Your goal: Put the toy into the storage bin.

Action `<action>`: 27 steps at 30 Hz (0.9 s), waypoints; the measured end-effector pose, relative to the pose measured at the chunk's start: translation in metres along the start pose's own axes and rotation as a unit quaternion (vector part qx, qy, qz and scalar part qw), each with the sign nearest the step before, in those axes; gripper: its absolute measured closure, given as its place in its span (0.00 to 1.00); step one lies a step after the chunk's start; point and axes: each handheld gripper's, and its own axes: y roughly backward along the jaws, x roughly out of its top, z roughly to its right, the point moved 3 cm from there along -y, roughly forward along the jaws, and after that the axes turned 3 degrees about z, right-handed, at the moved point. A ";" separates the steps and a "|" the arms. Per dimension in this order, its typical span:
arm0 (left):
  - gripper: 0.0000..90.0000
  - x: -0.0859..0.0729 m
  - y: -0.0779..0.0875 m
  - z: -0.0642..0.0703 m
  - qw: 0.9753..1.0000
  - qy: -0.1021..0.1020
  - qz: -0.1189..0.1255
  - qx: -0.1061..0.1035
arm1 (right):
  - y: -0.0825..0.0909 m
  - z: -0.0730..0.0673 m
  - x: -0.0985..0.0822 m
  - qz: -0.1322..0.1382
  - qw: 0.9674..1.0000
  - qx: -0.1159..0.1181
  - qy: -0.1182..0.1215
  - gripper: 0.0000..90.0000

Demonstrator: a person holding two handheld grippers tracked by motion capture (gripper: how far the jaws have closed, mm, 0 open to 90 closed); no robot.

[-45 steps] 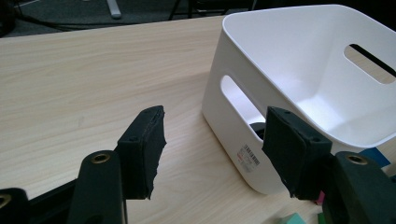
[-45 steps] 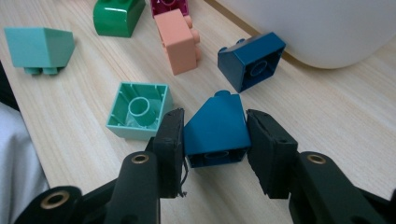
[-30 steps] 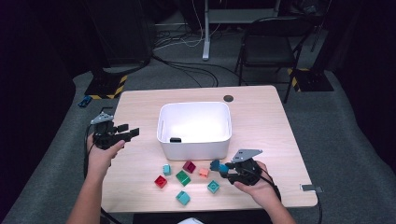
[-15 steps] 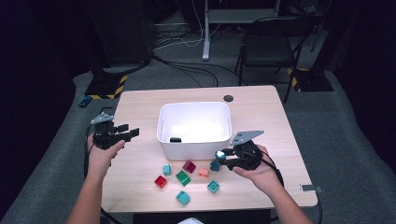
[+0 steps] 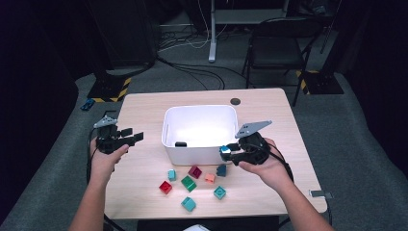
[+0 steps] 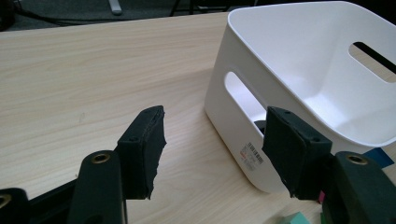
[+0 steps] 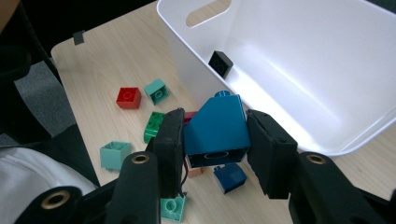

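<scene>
While you look down from the high view, your right gripper [image 5: 227,153] hangs at the near right corner of the white plastic bin [image 5: 169,139] and holds a dark blue plastic building block [image 5: 224,151] just at the rim. Your left gripper [image 5: 132,136] stands well apart to the left of the bin, above the light wooden table [image 5: 139,106], with its jaws apart and nothing between them. On the table in front of the bin lie small blocks: a red block [image 5: 165,187], a dark green block [image 5: 188,183] and some teal ones.

Along the left gripper view, your two black pads [image 6: 142,149] stand apart over bare wood, and the bin's wall with its handle slot [image 6: 237,91] is just beyond them.

Along the right gripper view, both pads press on the sides of the dark blue block, which is raised above the table beside the bin wall. One small black block [image 7: 220,63] lies inside the bin, against its wall.
</scene>
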 end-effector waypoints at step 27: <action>0.43 0.000 0.001 -0.002 1.000 0.002 0.004 0.000 | -0.027 0.020 0.060 0.011 1.000 -0.022 0.018 0.64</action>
